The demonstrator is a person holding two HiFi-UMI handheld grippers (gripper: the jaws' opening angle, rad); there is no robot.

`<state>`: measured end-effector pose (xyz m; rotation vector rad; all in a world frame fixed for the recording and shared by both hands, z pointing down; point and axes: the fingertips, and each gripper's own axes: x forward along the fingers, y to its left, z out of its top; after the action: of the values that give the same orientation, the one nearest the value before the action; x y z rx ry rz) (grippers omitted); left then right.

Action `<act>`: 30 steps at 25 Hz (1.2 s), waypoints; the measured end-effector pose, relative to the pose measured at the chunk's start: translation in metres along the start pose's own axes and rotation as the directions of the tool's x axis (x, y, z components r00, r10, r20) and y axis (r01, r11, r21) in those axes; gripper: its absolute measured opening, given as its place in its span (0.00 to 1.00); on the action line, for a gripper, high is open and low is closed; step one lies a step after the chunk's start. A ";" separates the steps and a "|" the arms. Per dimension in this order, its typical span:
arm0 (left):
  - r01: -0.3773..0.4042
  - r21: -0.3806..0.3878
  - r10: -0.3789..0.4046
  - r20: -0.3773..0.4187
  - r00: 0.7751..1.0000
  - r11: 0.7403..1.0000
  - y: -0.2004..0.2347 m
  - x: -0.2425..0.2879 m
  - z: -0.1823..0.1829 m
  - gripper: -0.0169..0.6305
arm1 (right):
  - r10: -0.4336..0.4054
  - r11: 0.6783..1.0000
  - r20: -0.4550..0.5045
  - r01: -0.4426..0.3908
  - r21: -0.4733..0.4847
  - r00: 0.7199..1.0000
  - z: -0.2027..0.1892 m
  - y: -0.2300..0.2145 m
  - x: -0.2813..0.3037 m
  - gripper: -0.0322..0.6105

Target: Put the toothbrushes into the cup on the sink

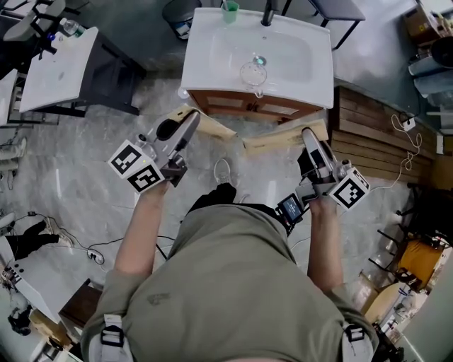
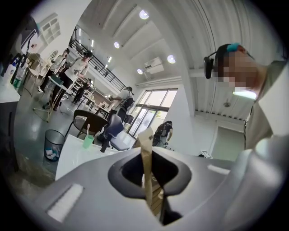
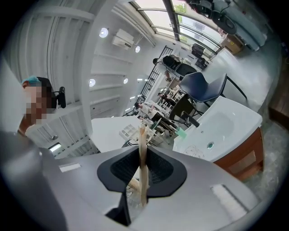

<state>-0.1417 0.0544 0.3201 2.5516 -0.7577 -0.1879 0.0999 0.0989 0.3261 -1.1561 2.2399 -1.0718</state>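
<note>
A white sink stands ahead of me on a wooden cabinet. On its back rim stands a green cup, next to the black tap. The left gripper view shows the cup with one white toothbrush upright in it. The cup is small and far off in the right gripper view. My left gripper and right gripper hang in front of the cabinet, well short of the cup. Both have their tan jaws pressed together with nothing between them. I see no loose toothbrush.
A clear round thing lies in the basin near the drain. A white table stands at the left and a wooden pallet at the right. A bin, chairs and several people are beyond the sink. Cables run over the floor.
</note>
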 end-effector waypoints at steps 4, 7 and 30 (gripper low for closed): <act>0.015 -0.001 -0.015 -0.002 1.000 1.000 0.012 0.003 0.007 0.05 | -0.018 1.000 0.008 0.018 -0.002 1.000 0.001 -0.001 0.011 0.14; 0.025 -0.002 -0.025 -0.003 1.000 1.000 0.021 0.003 0.012 0.05 | -0.026 1.000 0.018 0.026 -0.001 1.000 0.003 -0.001 0.020 0.14; 0.061 -0.004 -0.061 -0.005 0.998 0.998 0.065 0.021 0.033 0.05 | -0.057 0.998 0.023 0.058 -0.007 0.998 0.015 -0.010 0.067 0.14</act>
<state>-0.1640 -0.0180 0.3217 2.5724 -0.6768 -0.2024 0.0759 0.0332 0.3243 -1.2370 2.2079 -1.0672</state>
